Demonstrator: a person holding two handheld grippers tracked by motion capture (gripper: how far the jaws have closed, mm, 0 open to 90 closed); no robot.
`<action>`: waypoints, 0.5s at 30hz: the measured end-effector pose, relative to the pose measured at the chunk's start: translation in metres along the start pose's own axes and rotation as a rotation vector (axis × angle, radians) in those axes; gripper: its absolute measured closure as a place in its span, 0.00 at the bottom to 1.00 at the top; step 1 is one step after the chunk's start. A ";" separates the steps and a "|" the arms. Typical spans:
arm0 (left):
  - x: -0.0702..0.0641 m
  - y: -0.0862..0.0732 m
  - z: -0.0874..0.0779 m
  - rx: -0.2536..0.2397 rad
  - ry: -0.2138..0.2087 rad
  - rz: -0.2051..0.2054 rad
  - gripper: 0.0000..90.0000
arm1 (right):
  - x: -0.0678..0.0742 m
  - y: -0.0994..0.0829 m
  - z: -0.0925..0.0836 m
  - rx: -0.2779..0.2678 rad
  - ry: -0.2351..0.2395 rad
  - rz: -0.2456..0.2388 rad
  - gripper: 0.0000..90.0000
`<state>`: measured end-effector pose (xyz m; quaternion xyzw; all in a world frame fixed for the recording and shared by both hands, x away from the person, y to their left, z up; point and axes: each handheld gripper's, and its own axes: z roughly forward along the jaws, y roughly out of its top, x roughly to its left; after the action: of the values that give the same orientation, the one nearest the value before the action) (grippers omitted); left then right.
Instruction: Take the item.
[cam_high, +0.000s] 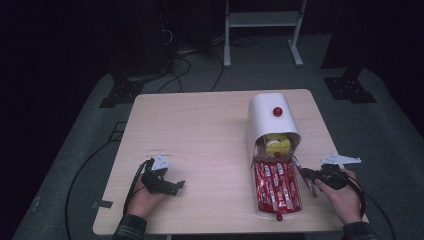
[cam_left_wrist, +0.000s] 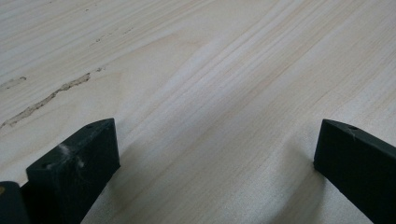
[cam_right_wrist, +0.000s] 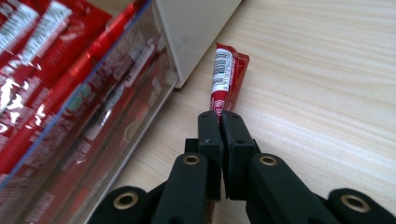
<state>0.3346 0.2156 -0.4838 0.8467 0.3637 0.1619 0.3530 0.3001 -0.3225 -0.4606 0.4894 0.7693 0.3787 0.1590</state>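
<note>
wooden table (cam_high: 200, 130) carries everything; near its right edge stands a white container (cam_high: 270, 117) with a curved lid and a red knob, yellow items showing at its open mouth, and a clear tray (cam_right_wrist: 93, 112) drawn out toward the person, packed with red sachets (cam_high: 276, 187) lying lengthwise. right gripper (cam_right_wrist: 221, 122) sits just beside the tray's right wall, jaws closed tight on one end of a single red sachet (cam_right_wrist: 226, 77); the rest of that sachet lies out along the wood, its far end close to the white container's corner. left gripper (cam_left_wrist: 215, 154) rests low over bare table well to the left, jaws wide apart, nothing between them. step in hand looks like putting this stray sachet in with the others. to do it well: lift by the pinched end until the sachet clears the clear wall, swing it across parallel to the packed row, lower it flat, and only then release. grip is at the very tip, so move slowly or it may swing or slip.
</note>
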 end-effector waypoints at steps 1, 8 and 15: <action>0.000 0.000 0.000 0.000 0.000 0.000 0.00 | 0.000 0.000 0.001 0.004 -0.001 -0.001 0.96; 0.000 0.000 0.000 0.000 0.000 -0.002 0.00 | 0.003 -0.002 0.006 0.028 0.000 -0.016 0.96; 0.000 0.000 0.000 0.000 0.000 0.000 0.00 | 0.002 -0.004 0.009 0.033 0.009 -0.006 0.88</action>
<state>0.3345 0.2156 -0.4839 0.8466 0.3639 0.1620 0.3530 0.3024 -0.3177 -0.4695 0.4880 0.7775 0.3678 0.1486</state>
